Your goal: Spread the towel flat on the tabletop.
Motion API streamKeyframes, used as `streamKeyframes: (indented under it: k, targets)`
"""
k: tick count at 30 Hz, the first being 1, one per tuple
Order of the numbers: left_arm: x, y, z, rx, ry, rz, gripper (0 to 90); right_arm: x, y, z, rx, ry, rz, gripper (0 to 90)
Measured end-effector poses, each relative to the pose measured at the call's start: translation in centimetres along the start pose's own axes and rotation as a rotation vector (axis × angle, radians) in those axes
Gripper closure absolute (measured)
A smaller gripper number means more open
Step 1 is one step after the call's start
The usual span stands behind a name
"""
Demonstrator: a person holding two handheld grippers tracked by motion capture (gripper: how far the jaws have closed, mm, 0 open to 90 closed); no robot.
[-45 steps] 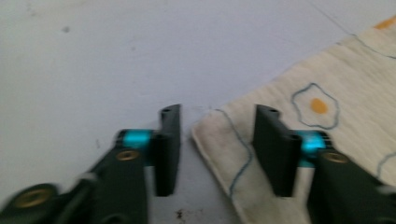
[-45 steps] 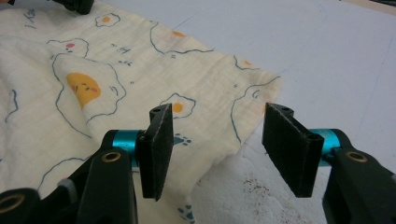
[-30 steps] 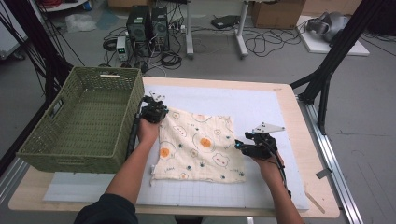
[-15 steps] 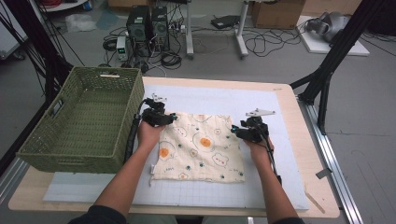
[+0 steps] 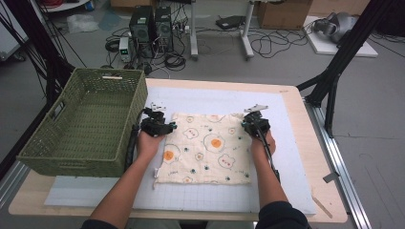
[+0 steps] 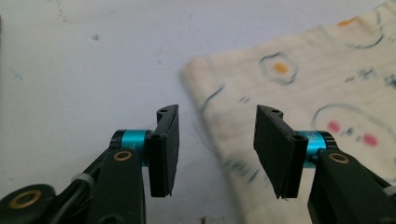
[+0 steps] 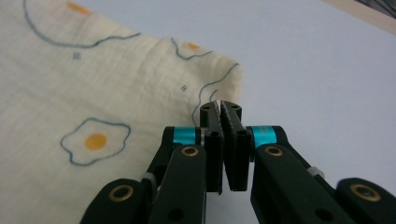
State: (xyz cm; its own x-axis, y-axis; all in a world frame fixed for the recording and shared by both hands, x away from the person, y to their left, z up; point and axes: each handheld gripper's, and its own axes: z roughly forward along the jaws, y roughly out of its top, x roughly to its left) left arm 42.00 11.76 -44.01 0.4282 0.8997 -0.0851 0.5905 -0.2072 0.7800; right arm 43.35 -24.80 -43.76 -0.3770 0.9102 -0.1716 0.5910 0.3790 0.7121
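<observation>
Now, starting at the left of the high view, a green wicker basket [image 5: 81, 124] sits on the table's left edge, well clear of the action. Just beside its right wall comes the left gripper [image 5: 160, 125], held low at the far left corner of the cloth [image 5: 207, 148]. That cloth, cream with a fried-egg print, lies spread flat on the white mat [image 5: 286, 157] in the middle of the table [image 5: 305, 102].

In the left gripper view the left gripper [image 6: 217, 140] has its jaws about half open, nothing pinched between them. The cloth [image 6: 303, 93] shows its corner just ahead, its edge running down under the gap toward the right-hand jaw, and bare mat [image 6: 84, 70] lies off to the left.

Across to the right side: the right gripper [image 5: 255, 125] sits at the cloth's far right corner. In the right gripper view the right gripper [image 7: 220, 109] has just been closing and its jaws are now pressed together, tips right at the corner of the cloth [image 7: 93, 79]. Whether fabric is actually caught between the pads, I cannot tell. White mat [image 7: 317, 70] stretches away beyond.
</observation>
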Motion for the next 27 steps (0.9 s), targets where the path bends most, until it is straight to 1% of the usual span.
streamKeyframes:
  k: [1,2,3,4,5,7,9,10,11,12,13,14,15,16,17,18,19,20,21,23,24,25,26,27]
  targets:
    - [0.1,-0.1,0.0,0.005,-0.004,0.000,50.7,-0.5,-0.2,0.0,0.002,-0.007,0.025,84.2]
    - [0.1,-0.2,0.1,0.010,-0.012,0.003,50.7,-0.9,-0.3,0.0,0.000,-0.006,0.037,79.1]
    - [0.0,-0.2,0.2,0.010,-0.016,0.001,50.6,-1.1,-0.4,-0.1,-0.010,-0.005,0.046,70.8]
    - [-0.1,-0.2,0.2,0.003,-0.025,-0.001,50.5,-1.3,-0.5,-0.2,-0.020,0.007,0.059,68.8]
    - [-0.2,-0.2,0.3,-0.004,-0.037,0.003,50.8,-1.4,-0.5,-0.5,-0.041,0.030,0.085,65.9]
    - [-0.5,-0.2,0.5,-0.004,-0.055,0.021,53.9,-1.4,-0.4,-1.0,-0.056,0.061,0.086,62.8]
    - [-0.8,-0.4,0.8,0.018,-0.066,0.048,60.5,-1.2,-0.5,-1.7,-0.062,0.091,0.067,60.6]
    - [-1.1,-0.4,0.9,0.018,-0.043,0.083,63.9,-1.0,-0.6,-2.1,-0.065,0.097,0.051,59.8]
    - [-1.2,-0.3,0.9,0.017,-0.043,0.085,69.4,-0.9,-0.9,-2.5,-0.070,0.112,0.048,59.1]
    - [-1.2,-0.3,0.9,0.017,-0.046,0.082,80.6,-0.8,-1.3,-2.9,-0.070,0.123,0.046,58.4]
    - [-1.3,-0.3,0.9,0.016,-0.025,0.087,83.4,-0.7,-1.5,-3.2,-0.065,0.132,0.041,56.8]
    - [-1.4,-0.3,0.8,0.019,-0.009,0.092,85.3,-0.5,-1.8,-3.6,-0.032,0.166,0.056,54.2]
    - [-1.4,-0.3,0.8,0.022,0.006,0.088,85.8,-0.4,-2.0,-3.9,-0.028,0.188,0.060,54.0]
    - [-1.5,-0.3,0.7,0.022,0.022,0.083,85.9,-0.1,-2.6,-4.4,-0.049,0.194,0.043,54.5]
    - [-1.5,-0.3,0.7,0.024,0.039,0.085,86.0,0.3,-3.0,-5.0,-0.051,0.177,0.012,54.5]
    - [-1.4,-0.3,0.6,0.023,0.048,0.077,86.0,0.6,-3.4,-5.5,-0.040,0.173,-0.013,54.6]
    - [-1.3,-0.4,0.6,0.016,0.052,0.055,85.0,0.7,-3.9,-5.9,-0.039,0.178,-0.022,54.7]
    - [-1.2,-0.5,0.5,0.004,0.053,0.034,79.9,0.7,-4.4,-6.4,-0.044,0.181,-0.020,54.7]
    - [-1.0,-0.7,0.4,0.001,0.041,0.016,71.5,0.7,-4.8,-6.7,-0.038,0.187,-0.018,54.7]
    - [-0.8,-1.1,0.0,-0.003,0.019,0.011,62.2,0.8,-5.7,-7.5,-0.050,0.208,-0.003,54.7]
    - [-0.8,-1.4,-0.3,-0.005,0.010,0.012,60.4,0.8,-6.0,-7.7,-0.048,0.217,0.001,54.8]
    - [-0.7,-1.5,-0.6,0.009,0.002,0.023,60.3,0.9,-6.3,-7.9,-0.043,0.222,-0.005,54.7]
    - [-0.7,-1.6,-1.0,0.014,-0.013,0.021,58.9,0.9,-6.6,-8.0,-0.028,0.215,-0.015,54.7]
    - [-0.8,-1.8,-1.6,-0.015,-0.025,0.017,58.2,1.0,-7.0,-8.1,-0.014,0.210,-0.020,54.8]
